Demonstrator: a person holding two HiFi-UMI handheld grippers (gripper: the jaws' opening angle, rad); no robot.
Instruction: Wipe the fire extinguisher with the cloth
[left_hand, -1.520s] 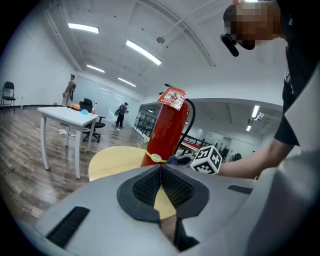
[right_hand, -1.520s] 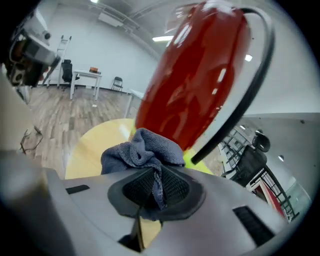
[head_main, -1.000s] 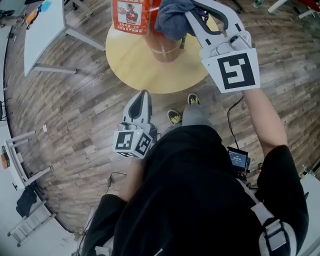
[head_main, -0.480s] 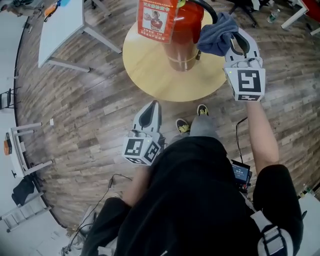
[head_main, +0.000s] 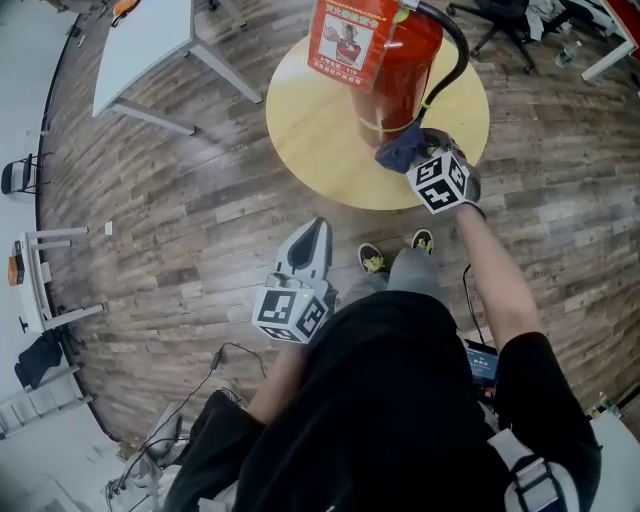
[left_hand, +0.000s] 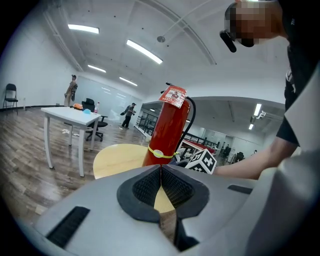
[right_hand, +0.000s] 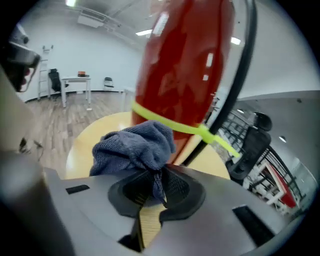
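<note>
Top centre: a glossy red metal fire extinguisher with a smooth black hose and a paper-like tag. The cloth is soft, nubbly blue-grey fabric. The round table is pale matt wood; the floor, grained brown planks. The left gripper and right gripper are matt grey plastic with ribbed black pads.

A round, pale-yellow bench stands on a wood-plank floor. Well apart from it is a white table on splayed legs (the left gripper view shows a black office chair behind it). Cables trail over the floor at the lower left. Strip lights cross the white ceiling.
</note>
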